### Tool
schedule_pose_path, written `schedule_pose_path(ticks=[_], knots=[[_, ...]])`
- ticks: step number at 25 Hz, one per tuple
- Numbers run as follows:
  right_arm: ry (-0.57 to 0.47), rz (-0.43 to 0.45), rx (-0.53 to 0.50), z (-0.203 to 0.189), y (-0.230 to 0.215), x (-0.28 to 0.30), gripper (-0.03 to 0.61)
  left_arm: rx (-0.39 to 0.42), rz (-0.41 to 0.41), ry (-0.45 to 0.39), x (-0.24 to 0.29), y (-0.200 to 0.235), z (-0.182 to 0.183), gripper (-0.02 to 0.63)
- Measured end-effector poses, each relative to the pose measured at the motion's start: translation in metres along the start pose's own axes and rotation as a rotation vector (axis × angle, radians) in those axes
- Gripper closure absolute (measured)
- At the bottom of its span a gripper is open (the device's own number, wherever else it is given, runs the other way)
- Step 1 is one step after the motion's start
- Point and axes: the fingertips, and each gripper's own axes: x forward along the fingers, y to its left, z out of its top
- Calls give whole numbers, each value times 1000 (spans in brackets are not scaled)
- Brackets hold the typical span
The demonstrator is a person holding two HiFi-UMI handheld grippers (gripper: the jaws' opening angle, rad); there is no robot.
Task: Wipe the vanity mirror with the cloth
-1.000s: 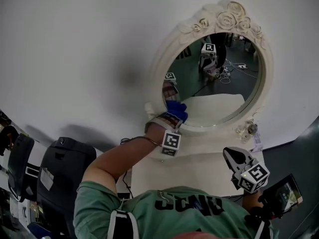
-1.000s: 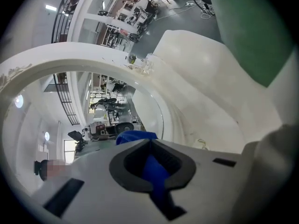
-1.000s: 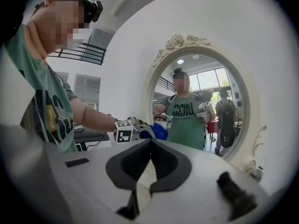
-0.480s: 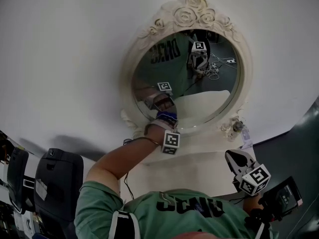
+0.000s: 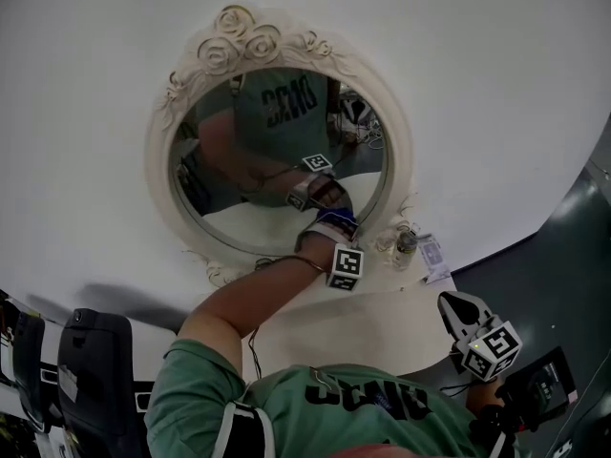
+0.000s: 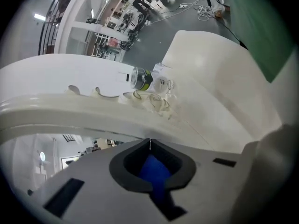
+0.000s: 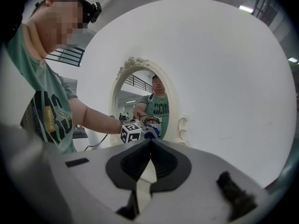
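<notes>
Left hand-held gripper, right hand-held gripper: jaws together.

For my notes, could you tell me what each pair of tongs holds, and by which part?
Left tongs: shut on the blue cloth, by a bunched part. Right tongs: shut, empty.

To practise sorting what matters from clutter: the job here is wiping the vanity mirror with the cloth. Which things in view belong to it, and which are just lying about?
Belongs to the job:
vanity mirror
blue cloth
left gripper, jaws shut on the cloth

Just lying about:
small bottle by the mirror's foot
paper tag beside it
right gripper, jaws shut on nothing
</notes>
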Motion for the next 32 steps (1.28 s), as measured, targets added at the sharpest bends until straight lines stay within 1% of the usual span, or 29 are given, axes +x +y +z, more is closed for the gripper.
schedule_pose_path(ticks=[3,6,8,12,14,16,18,20,24,28,30,32], knots=[[-12,-36,24,-4,-19,-19,566,33,-14,6,10,9,17,598],[-22,-52,48,-12,-34,-31,566,60,-15,17,11,12,18,598],[-25,-50,54,-13,-37,-33,566,63,-10,21,12,14,19,598],[-23,-27,31,-4,-27,-24,566,48,-6,12,10,13,20,598],[-25,-17,21,-1,-16,-17,566,38,7,-10,-1,10,20,598],[-29,-3,9,2,-1,-8,566,23,23,-23,-19,4,11,598],[-30,21,-9,7,18,6,566,6,36,-20,-39,-5,-9,598],[-27,53,-32,14,40,23,566,-11,44,-5,-61,-20,-38,598],[-32,125,-61,27,95,64,566,-44,54,41,-107,-55,-105,598],[-37,209,-112,39,158,106,566,-78,68,91,-151,-83,-170,598],[-37,240,-127,43,185,122,566,-88,70,116,-167,-94,-197,598],[-30,253,-138,46,207,132,566,-99,70,131,-177,-104,-216,598]])
